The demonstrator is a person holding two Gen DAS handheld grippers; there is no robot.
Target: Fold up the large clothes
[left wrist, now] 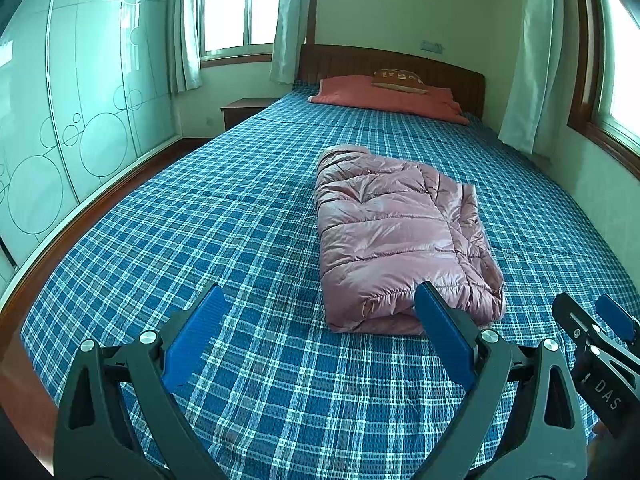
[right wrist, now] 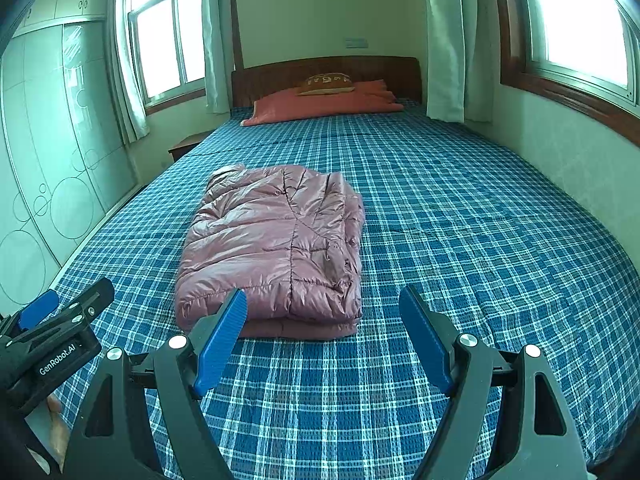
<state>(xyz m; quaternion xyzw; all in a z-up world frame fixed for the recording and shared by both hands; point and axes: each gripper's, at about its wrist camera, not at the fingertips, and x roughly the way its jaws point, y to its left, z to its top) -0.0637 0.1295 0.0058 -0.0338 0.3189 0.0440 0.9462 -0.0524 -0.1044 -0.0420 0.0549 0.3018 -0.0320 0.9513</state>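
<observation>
So the pink puffer jacket (right wrist: 276, 248) is sitting on the bed (right wrist: 460, 240), already bundled into a thick rectangular stack with its long axis running from the near edge toward the far headboard (right wrist: 328, 72). Judging by how tidy the stack is looking, the folding seems mostly done, though I can't tell from here whether a sleeve is poking out at the far end, since that corner is a bit mushy in both views.

The thing that matters for whatever comes next: the jacket's near short end is lying just ahead of both claws, and neither one is touching it. In the left wrist view the bundle is sitting ahead and to the right of the left gripper (left wrist: 320, 308), with that claw's right pad overlapping the jacket's near corner in the picture. In the right wrist view it's sitting ahead and to the left of the right gripper (right wrist: 324, 312). So it's lying pretty much between the two hands, neither obviously nearer.

Both claws are gaping wide with nothing between the pads, hovering over the plaid sheet and pointing down at it. Each gripper is also peeking into the other's view at the edge.

Further out, a red pillow (right wrist: 320, 104) is lying at the far end.
</observation>
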